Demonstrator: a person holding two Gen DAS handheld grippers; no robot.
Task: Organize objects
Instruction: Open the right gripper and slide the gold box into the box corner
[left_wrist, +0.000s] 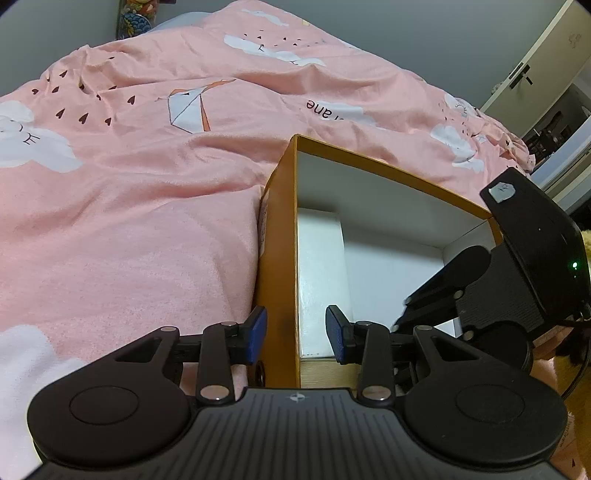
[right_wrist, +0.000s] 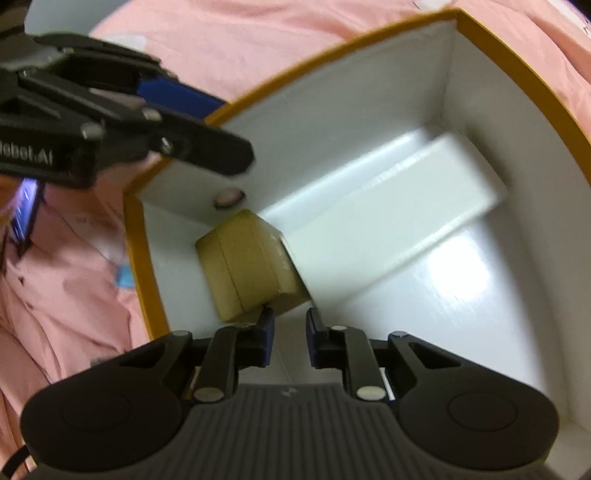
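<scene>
step: packing the orange box (left_wrist: 280, 236) on the bed | left gripper (left_wrist: 295, 334) jaws straddled its wall, pads not quite touching | right gripper (right_wrist: 290, 338) jaws empty, narrow, above tan box (right_wrist: 247, 266) inside | next: probably fetch another item

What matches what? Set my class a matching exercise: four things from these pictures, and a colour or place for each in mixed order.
Things:
1. big open box
2. long box
3. small box
4. left tongs

Descriptions:
A. white, lying inside the big box
B. one finger on either side of the big box's wall
C. tan, at the end of the long box
D. orange outside, standing on the pink bed cover

Pairs: 1-D, 2-A, 3-C, 4-B
</scene>
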